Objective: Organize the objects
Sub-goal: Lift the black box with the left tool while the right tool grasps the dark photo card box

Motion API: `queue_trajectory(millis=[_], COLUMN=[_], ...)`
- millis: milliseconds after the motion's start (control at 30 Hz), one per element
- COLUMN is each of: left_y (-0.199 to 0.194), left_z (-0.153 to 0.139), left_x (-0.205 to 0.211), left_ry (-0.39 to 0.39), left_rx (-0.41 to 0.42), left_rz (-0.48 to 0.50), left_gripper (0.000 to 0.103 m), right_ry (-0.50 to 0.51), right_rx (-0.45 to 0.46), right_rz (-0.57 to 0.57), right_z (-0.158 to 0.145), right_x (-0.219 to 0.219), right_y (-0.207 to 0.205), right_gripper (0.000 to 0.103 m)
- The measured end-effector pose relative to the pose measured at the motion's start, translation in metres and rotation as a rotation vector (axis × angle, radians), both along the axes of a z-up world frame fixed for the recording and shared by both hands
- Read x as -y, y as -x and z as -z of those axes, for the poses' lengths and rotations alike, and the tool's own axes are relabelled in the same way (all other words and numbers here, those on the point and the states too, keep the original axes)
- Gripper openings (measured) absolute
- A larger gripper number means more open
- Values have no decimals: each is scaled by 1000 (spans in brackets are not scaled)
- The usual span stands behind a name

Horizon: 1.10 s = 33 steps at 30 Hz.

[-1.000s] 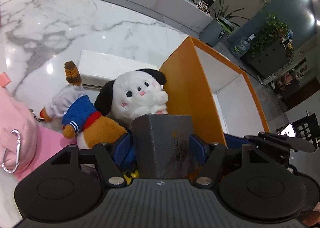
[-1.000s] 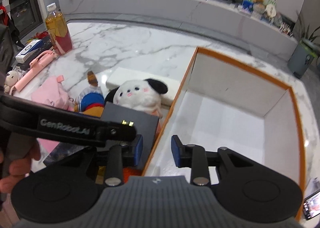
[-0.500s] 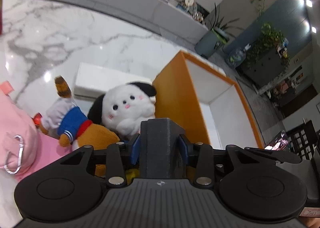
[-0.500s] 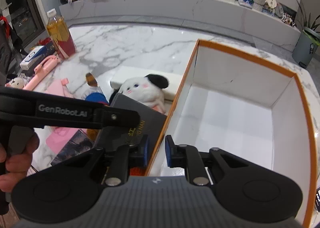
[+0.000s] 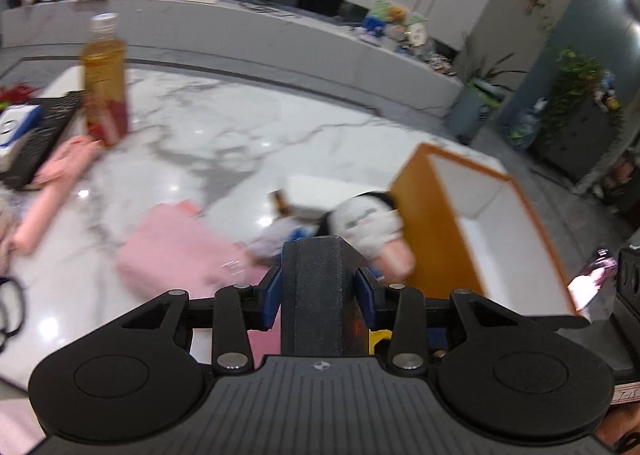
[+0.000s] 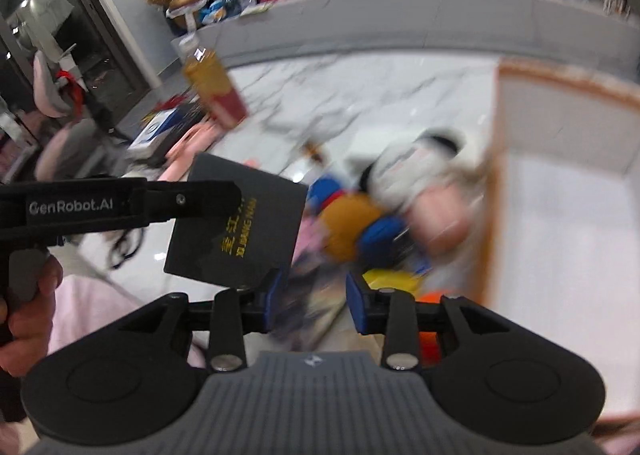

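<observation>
Left gripper (image 5: 318, 295): both blue pads are pressed against the sides of the dark grey box (image 5: 316, 287), now clear of the marble table (image 5: 240, 143). One second earlier the jaws stood wide around it among the toys; they have since closed and lifted it.

Right gripper (image 6: 308, 301): jaws opening, nothing between them. In the right wrist view the box (image 6: 236, 227) hangs at 10 o'clock from it, gold lettering showing.

The orange-sided storage box (image 5: 476, 223) sits at 2 o'clock from the left gripper, its white interior showing nothing inside. The white plush dog (image 5: 368, 223) lies against its outer wall.

Judgement: pick-up complete; the carry to the storage box remains. The frames are blurred by motion.
</observation>
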<state>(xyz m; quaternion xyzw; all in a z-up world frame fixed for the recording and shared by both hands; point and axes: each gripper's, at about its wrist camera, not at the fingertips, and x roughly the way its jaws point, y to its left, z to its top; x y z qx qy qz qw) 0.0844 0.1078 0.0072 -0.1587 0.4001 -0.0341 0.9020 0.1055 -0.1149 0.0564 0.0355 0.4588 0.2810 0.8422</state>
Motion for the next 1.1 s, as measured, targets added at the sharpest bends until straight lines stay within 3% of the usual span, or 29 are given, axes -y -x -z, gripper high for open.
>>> queue_trajectory(millis=[67,233,267,367,767,867,1033,1100], left_y=[6,15,15,17,14,13,14,14], left_z=[7,20,22,30,39,39,40,40], left_x=[-9,-33,-37,-46,-62,-62,-59,-57], left_ry=[-15,-52,-48,-52,-59,-64,-67,-76], left_rx=[-21,-58,-64,-82,-103,-105,-114,-118], left_rz=[-19,-49,-50,-43,-30,-31,-35,-32], left_gripper=[45,45,45,45,45,45,45,45], right_ry=[-3,82,109,203,418,401,303,272], right_rx=[-51,-77,-71,-49,-9,-25,-52,-56], right_rz=[20,67,67,66,10,4,10,24], right_z=[14,34,37,44,71,69,48,39], right_x=[-14,-51,-57,-72,-97,-92,-75,-69], right_y=[2,4,2,-2,-8,-9,-6,-4], right_gripper=[42,74,76,78,79,72,36,30])
